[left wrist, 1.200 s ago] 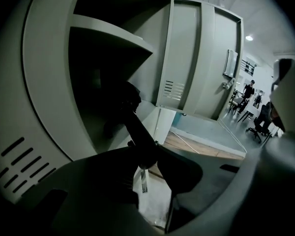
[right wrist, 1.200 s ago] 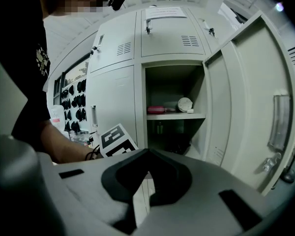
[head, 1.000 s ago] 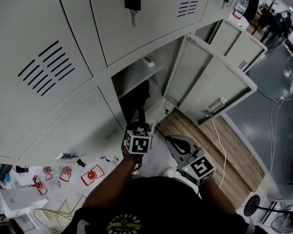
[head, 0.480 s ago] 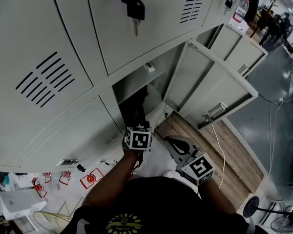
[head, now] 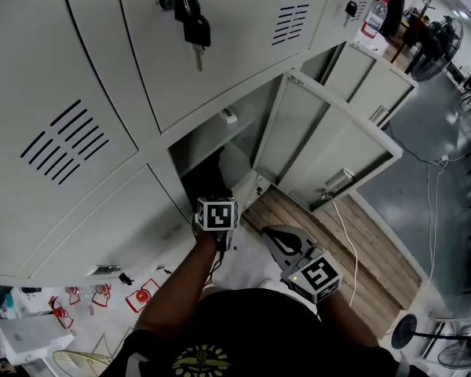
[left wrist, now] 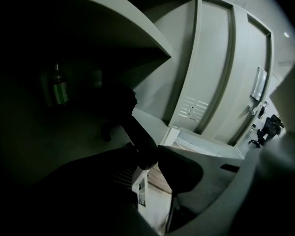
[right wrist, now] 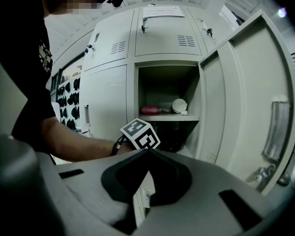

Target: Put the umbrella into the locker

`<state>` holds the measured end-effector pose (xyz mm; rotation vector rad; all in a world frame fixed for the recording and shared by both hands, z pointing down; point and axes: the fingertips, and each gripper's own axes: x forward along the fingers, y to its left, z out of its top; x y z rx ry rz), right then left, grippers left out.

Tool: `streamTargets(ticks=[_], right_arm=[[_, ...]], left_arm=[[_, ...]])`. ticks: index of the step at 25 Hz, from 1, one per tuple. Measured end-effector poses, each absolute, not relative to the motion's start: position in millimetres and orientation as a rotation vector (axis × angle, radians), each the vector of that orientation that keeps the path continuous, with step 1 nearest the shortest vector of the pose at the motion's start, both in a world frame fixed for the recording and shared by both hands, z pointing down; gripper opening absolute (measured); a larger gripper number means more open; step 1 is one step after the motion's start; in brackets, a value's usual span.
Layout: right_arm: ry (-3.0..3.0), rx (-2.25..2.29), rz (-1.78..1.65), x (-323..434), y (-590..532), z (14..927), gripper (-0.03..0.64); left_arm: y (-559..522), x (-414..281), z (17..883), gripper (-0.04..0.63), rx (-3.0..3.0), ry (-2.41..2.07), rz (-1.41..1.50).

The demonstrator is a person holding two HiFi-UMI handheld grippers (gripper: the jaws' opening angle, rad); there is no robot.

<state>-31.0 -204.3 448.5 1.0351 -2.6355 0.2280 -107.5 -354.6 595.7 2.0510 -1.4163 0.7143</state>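
Black umbrella [left wrist: 130,124] down in the lower compartment of the open locker [right wrist: 165,58], under its shelf [right wrist: 164,116]; shaft clamped in the left gripper [left wrist: 147,159], jaws nearly together on it. Right gripper [right wrist: 147,150] outside the locker, closed on nothing. On the shelf, one pink pouch [right wrist: 151,110] and one white round thing [right wrist: 179,104]. Paper sheet [right wrist: 162,11] on the door above, print unreadable. One key bunch [head: 190,26] hanging from an upper door. Pale wood strip [head: 353,242], grey floor [head: 432,210], two fans [head: 416,332] at the lower right of the head view.
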Motion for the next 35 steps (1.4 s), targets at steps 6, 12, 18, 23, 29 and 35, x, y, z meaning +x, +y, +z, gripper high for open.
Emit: streamTargets(ticks=[6,12,18,23,29,35], right_arm=[[-2.630,1.038,0.244,-24.2,-200.0,451.4,0.021],[-2.631,1.025,0.246,-17.8,-194.3,452.8,0.021],[-2.640,1.006,0.253,-14.6,-187.2,453.9,0.021],[-2.652,1.037,0.234,-11.3,-186.7,448.8,0.021],[-2.625,1.253,0.199,13.2,-202.6,431.7,0.021],[-2.635,1.390,0.103,29.0,-208.8,401.4,0.021]], left_arm=[[-374.5,-110.5,596.1,0.144,2.044,-1.479,0.712],[-389.2,-112.6,598.2,0.144,2.020,-1.501,0.686],[-384.1,-108.0,590.9,0.206,2.068,-1.502,0.722],[-358.6,-87.3,564.4,0.238,2.197,-1.473,0.633],[-301.8,-55.8,518.4,0.237,2.367,-1.332,0.428],[-259.4,-84.1,458.2,0.096,2.479,-1.484,0.381]])
